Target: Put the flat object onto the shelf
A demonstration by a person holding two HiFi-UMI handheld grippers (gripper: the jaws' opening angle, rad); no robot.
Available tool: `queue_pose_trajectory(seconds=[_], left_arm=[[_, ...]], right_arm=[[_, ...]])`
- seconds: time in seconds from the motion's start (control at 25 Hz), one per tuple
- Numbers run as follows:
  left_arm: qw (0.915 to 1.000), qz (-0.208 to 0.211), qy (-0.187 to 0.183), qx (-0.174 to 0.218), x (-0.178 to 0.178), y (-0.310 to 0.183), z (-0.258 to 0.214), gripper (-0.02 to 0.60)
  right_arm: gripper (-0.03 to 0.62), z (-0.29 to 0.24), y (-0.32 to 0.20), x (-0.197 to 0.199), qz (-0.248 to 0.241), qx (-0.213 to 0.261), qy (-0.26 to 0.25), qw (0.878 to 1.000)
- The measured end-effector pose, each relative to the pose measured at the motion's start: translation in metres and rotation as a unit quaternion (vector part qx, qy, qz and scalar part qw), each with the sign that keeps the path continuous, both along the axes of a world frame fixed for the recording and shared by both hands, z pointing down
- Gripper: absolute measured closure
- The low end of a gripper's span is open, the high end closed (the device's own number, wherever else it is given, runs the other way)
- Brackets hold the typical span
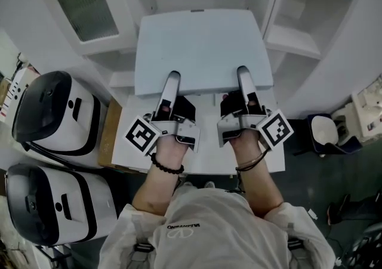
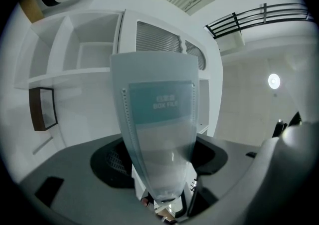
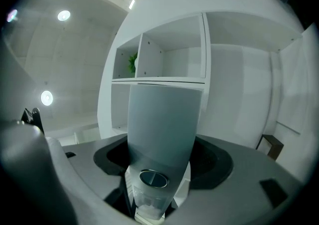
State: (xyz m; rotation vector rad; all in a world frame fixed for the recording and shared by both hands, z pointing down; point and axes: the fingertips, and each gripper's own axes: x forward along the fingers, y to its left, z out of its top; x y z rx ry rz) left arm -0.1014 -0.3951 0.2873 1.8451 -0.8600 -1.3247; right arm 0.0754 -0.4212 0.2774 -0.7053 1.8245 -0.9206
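Left hand-held gripper (image 1: 172,83) and right hand-held gripper (image 1: 243,78), both tight on near edge of box file (image 1: 203,47).

box file (image 1: 203,47) above table (image 1: 206,163) | shelf (image 1: 295,38) behind, right | 2 appliances (image 1: 57,113) left of table

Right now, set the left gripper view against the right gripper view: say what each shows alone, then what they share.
Only the left gripper view: a printed label reading BOX FILE, a black railing and a dark-framed panel at the left. Only the right gripper view: a round finger hole in the file's edge and a green plant in an upper compartment. Both: the pale box file clamped between that gripper's jaws, with white shelving behind.
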Motion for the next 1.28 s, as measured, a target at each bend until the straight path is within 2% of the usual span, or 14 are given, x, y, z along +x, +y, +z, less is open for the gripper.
queue_pose_trajectory(seconds=[0.24, 0.8, 1.28], left_arm=[[0.9999, 0.006, -0.001, -0.014, -0.019, -0.042, -0.012, 0.27], [0.9993, 0.023, 0.0, -0.029, -0.019, -0.067, -0.015, 0.271], [0.9973, 0.025, -0.004, -0.069, -0.021, -0.106, -0.007, 0.271]], right_arm=[[0.266, -0.015, -0.041, -0.018, 0.008, -0.012, 0.004, 1.0], [0.266, -0.015, -0.063, -0.018, 0.026, -0.031, 0.0, 0.999], [0.264, -0.004, -0.101, -0.022, 0.022, -0.086, 0.009, 0.996]])
